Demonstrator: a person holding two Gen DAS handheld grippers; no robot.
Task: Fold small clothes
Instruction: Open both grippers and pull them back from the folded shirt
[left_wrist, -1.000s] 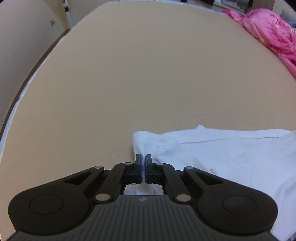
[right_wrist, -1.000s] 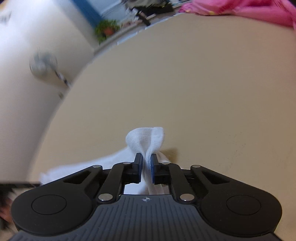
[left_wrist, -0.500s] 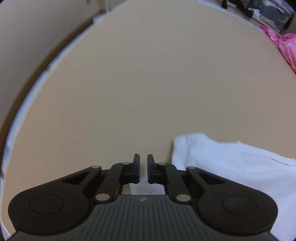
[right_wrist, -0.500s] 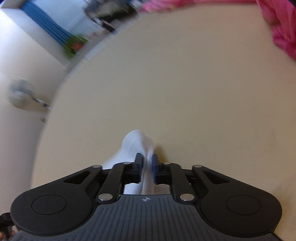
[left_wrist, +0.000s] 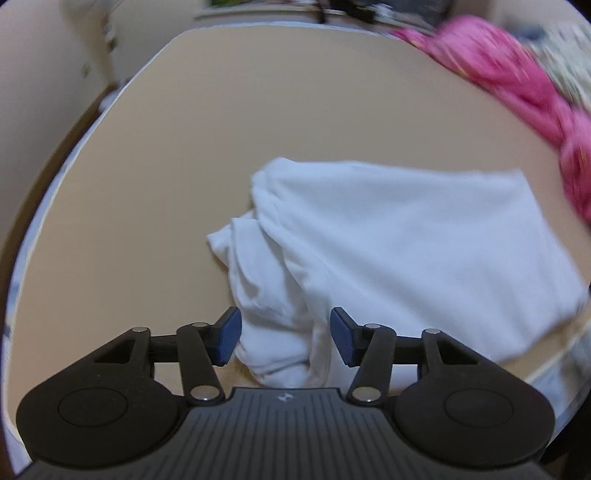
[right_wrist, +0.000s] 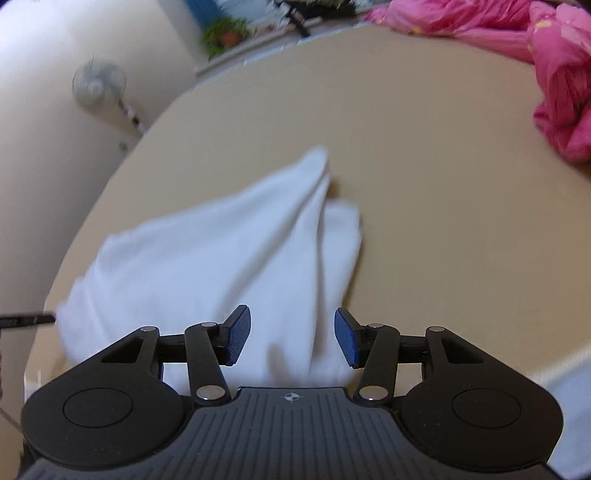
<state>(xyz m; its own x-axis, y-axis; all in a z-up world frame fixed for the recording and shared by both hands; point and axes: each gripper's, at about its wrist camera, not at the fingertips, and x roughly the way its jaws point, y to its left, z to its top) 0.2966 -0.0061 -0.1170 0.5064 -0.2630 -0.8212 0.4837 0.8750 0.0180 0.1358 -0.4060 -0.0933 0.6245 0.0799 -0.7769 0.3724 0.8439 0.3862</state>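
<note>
A white garment (left_wrist: 399, 251) lies on a tan table (left_wrist: 184, 147), folded over on itself, with its near edge close to the table's near rim. In the left wrist view the left gripper (left_wrist: 285, 334) hangs over the garment's near left part, where the cloth bunches into soft ridges and a small flap sticks out to the left. Its jaws are opening and stand at a middling width; the blue pads (left_wrist: 227, 338) sit clear of the fabric on either side, and the rumpled cloth shows in the gap between them, lying lower on the table rather than pinched.

In the right wrist view the right gripper (right_wrist: 292, 338) is over the garment's (right_wrist: 221, 266) near right part. A raised fold runs away from it to a point at the far end, and a smaller lobe of cloth lies just to the right of that ridge. These jaws are opening too, about as wide as the left ones, with white cloth seen between the pads (right_wrist: 238, 338) but not pressed by them.

Pink fabric (right_wrist: 554, 55) is heaped at the table's far right, well apart from the white garment. A fan (right_wrist: 98, 83) stands against the wall at the far left.
</note>
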